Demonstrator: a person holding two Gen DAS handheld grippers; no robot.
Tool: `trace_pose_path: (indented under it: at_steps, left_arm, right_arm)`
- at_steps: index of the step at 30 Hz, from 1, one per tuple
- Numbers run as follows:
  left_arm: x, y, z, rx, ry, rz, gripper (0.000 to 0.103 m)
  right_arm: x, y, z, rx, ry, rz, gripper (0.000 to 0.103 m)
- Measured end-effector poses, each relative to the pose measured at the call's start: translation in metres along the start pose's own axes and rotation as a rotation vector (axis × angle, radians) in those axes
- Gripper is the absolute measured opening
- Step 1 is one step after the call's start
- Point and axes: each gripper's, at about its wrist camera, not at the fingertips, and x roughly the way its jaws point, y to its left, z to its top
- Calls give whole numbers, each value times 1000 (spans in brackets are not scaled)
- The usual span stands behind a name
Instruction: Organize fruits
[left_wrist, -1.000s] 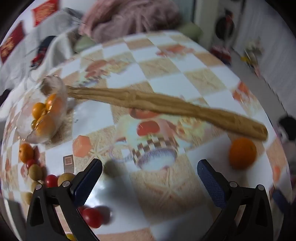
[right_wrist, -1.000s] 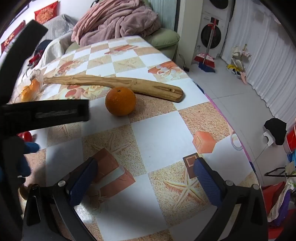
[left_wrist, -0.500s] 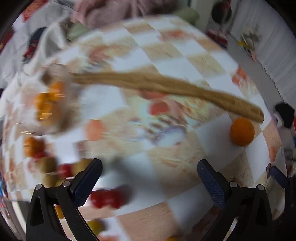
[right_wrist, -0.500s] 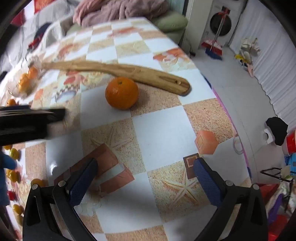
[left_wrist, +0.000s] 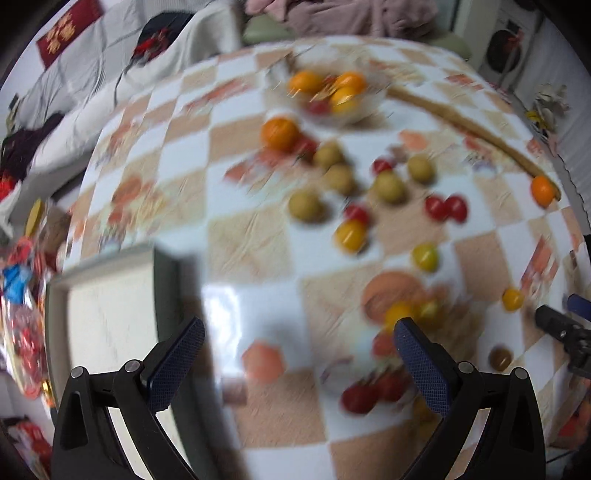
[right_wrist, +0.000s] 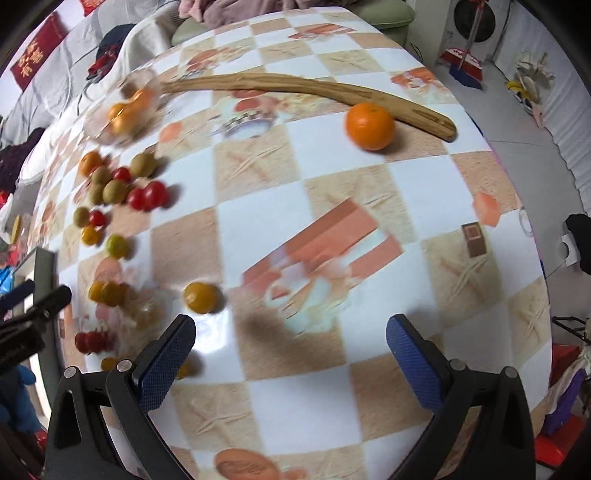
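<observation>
Many small fruits lie loose on the checkered table: red cherry tomatoes (left_wrist: 445, 208), yellow tomatoes (left_wrist: 350, 234), brown-green round fruits (left_wrist: 306, 206) and a small orange (left_wrist: 279, 133). A glass bowl (left_wrist: 334, 94) holds several oranges. A big orange (right_wrist: 369, 121) rests against a long wooden stick (right_wrist: 295, 86). A yellow tomato (right_wrist: 200, 297) lies just beyond my right gripper (right_wrist: 290, 350), which is open and empty. My left gripper (left_wrist: 299, 354) is open and empty above the table; red tomatoes (left_wrist: 365, 395) lie between its fingers. The left view is blurred.
A pale tray (left_wrist: 110, 314) sits at the table's near left corner, beside the left gripper's left finger. A bed with blankets lies behind the table. The floor drops off to the right of the table edge (right_wrist: 532, 229).
Both grippers have pulled back and swung left. The left view now shows the tray and the scattered fruits. The right view now takes in the fruit pile and bowl. Both stayed open.
</observation>
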Motion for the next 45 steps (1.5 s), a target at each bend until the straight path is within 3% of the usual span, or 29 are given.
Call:
trace_pose_path:
  at_steps: [15,45]
  left_arm:
    - [10,7,18,-62,12,-29,103]
    - [16,-3,30,-99,31,-37,103]
  right_arm:
    - [-3,37,1,-42,36,35,103]
    - [-2,30,4,-38,41,42,103]
